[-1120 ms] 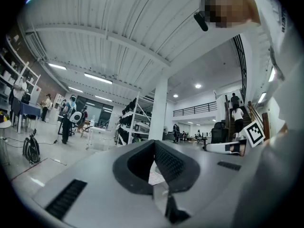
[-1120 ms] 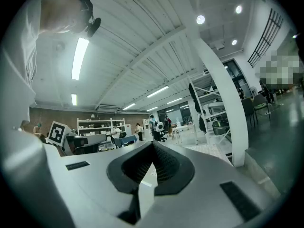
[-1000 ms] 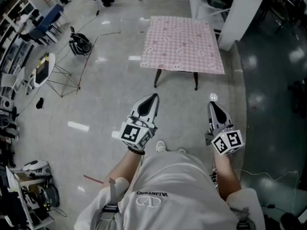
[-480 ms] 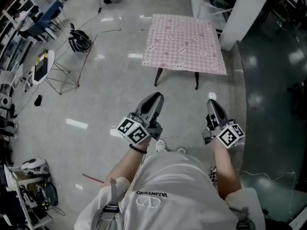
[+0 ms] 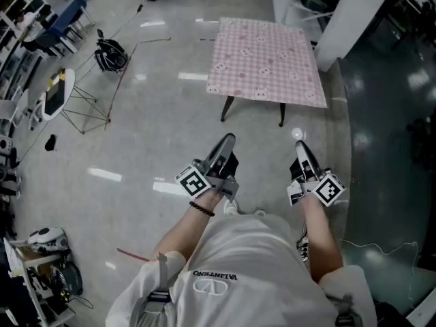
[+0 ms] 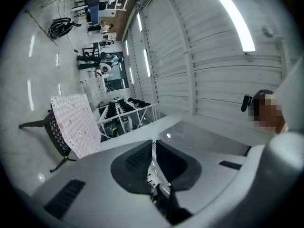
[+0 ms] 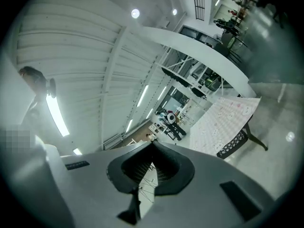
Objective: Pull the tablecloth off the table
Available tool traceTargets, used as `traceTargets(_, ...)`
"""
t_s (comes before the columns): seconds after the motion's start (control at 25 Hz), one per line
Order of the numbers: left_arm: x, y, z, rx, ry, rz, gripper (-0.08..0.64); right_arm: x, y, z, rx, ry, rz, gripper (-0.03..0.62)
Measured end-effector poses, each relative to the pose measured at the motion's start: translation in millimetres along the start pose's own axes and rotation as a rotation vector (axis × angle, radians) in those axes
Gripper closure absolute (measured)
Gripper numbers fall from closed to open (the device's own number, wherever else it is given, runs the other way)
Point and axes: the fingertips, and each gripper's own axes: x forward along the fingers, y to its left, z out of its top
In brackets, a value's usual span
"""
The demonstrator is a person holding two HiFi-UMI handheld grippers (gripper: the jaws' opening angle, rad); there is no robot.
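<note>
Right now the person stands well back from the table (image 5: 227, 107), with bare floor (image 5: 157, 135) between them and it. The pink checked tablecloth (image 5: 266, 60) lies spread flat over the whole top, its hem hanging a little over the near edge above the dark legs.

Both tools are held out in front of the body and point towards the table. The left gripper (image 5: 228, 139) has its jaws brought together to a thin slit, with nothing between them. The right gripper (image 5: 300, 145) is likewise closed on nothing.

The cloth lies straight ahead of both, and its near hem runs crosswise to the way they point. The left gripper lines up with the near left part of the hem and the right with the near right part. To my eye neither is clearly closer. I'd judge that any grab at that hem calls for closing the gap and parting the jaws.
</note>
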Motion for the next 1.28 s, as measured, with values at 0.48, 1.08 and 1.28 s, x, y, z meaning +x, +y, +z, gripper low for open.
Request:
traceTargets(0.48, -0.4, 27.9, -1.1, -0.089, -0.002, 0.034, 0.469, 6.0, -22.9, -10.5, 0.14, -0.033, -0.053, 0.542)
traceTargets(1.08, 15.0, 54.4, -6.4, -0.052, 0.017, 0.114, 0.414, 24.8, -58.1, -10.0, 0.194, 0.01, -0.05, 0.508)
traceTargets(1.28, 43.0, 82.8, -21.6, -0.036, 0.047, 0.172, 0.414, 40.5, -89.1, -0.8, 0.217, 0.046, -0.035, 0.505)
